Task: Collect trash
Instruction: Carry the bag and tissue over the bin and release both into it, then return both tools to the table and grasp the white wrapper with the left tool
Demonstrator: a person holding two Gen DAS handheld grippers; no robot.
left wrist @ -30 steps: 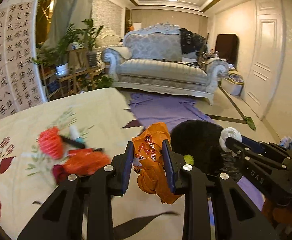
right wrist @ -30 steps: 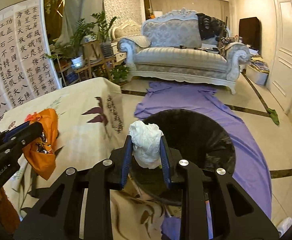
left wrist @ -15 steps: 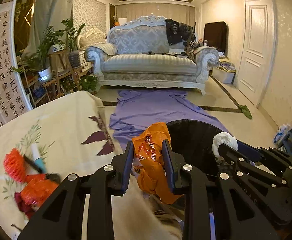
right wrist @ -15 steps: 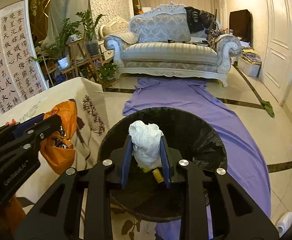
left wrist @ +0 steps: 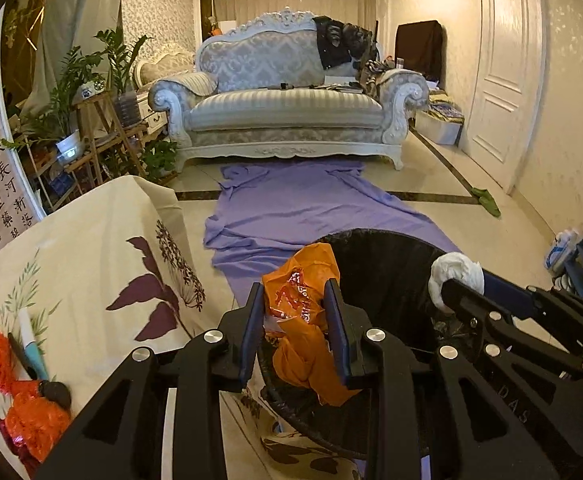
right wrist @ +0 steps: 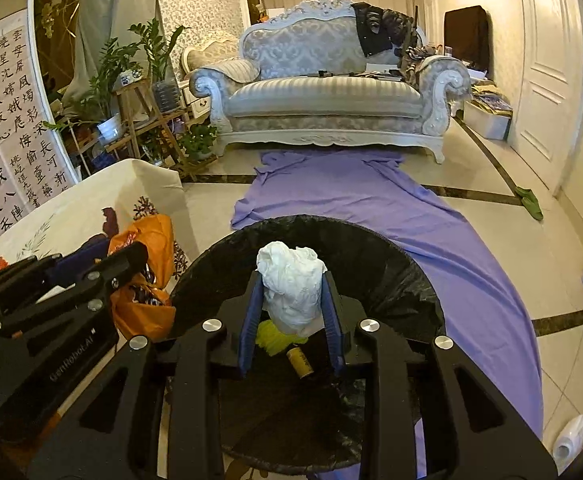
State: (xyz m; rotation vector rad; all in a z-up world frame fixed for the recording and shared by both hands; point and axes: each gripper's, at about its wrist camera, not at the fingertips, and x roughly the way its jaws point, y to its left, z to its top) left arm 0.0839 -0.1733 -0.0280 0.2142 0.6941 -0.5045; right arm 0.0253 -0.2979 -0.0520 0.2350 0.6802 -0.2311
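Observation:
My left gripper [left wrist: 294,308] is shut on an orange plastic bag [left wrist: 299,280] and holds it over the left rim of a black-lined trash bin [left wrist: 387,280]. My right gripper [right wrist: 291,300] is shut on a crumpled white tissue wad [right wrist: 291,284] above the middle of the bin [right wrist: 371,248]. The bin holds a yellow scrap [right wrist: 273,338] and a small yellow roll [right wrist: 299,362]. The orange bag [right wrist: 147,240] and left gripper [right wrist: 131,256] show at the left of the right wrist view. The tissue [left wrist: 453,272] shows at the right of the left wrist view.
A table with a floral cloth [left wrist: 91,248] stands at the left; on it lie red and orange wrappers [left wrist: 31,420] and a white-blue tube [left wrist: 31,344]. A purple sheet [left wrist: 311,208] covers the floor up to a sofa [left wrist: 287,108]. Plants [left wrist: 75,92] stand far left.
Both grippers have moved right, off the table towards the bin, each with its load. The right gripper with the tissue now hangs over the bin's opening; the orange bag is at its rim.

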